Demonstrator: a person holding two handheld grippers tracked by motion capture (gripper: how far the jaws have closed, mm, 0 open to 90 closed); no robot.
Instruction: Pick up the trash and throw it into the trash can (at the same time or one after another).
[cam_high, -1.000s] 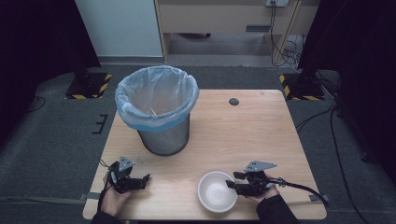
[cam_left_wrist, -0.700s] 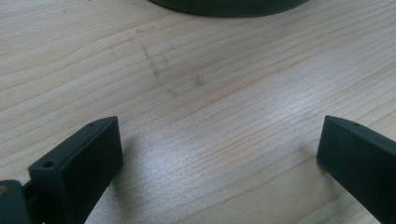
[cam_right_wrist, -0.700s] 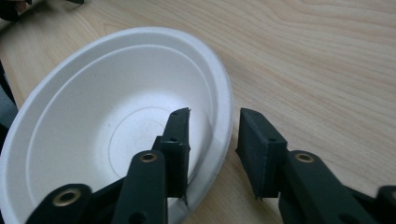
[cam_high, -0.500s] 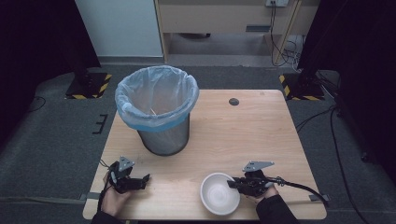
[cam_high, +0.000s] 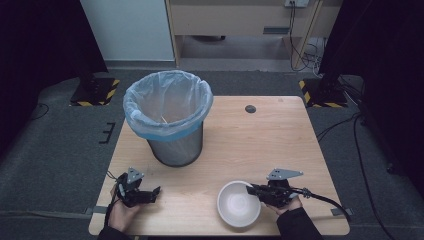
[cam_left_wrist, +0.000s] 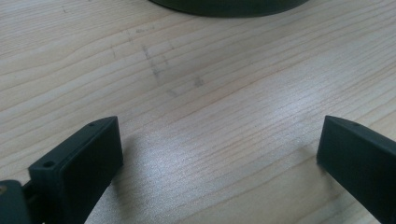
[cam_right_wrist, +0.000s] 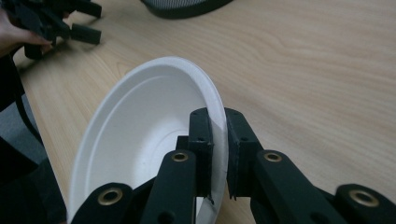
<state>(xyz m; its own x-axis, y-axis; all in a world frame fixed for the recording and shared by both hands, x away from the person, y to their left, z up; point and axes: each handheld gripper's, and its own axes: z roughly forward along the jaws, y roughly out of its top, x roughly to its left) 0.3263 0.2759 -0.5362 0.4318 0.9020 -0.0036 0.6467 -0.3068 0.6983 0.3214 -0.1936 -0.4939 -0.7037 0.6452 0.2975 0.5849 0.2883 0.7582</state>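
Note:
A white paper bowl (cam_high: 238, 203) sits near the table's front edge, right of centre. My right gripper (cam_high: 252, 190) has just been closing and is shut on the bowl's (cam_right_wrist: 140, 135) right rim, one jaw inside and one outside the wall. A gripper held in the left hand, my left gripper (cam_high: 154, 192), rests on the wood at the front left, open, its black fingers (cam_left_wrist: 86, 158) wide apart over bare table. From the right gripper view the left gripper (cam_right_wrist: 86, 21) shows at the top left.
A mesh wastebasket (cam_high: 167, 117) lined with a pale blue bag stands at the left middle of the wooden table (cam_high: 260, 145). A small dark disc (cam_high: 250, 109) lies near the far edge. Dark floor and cables surround the table.
The right gripper's jaws closed onto the bowl's rim, and the bowl shifted slightly toward the right. The left gripper stayed where it was.

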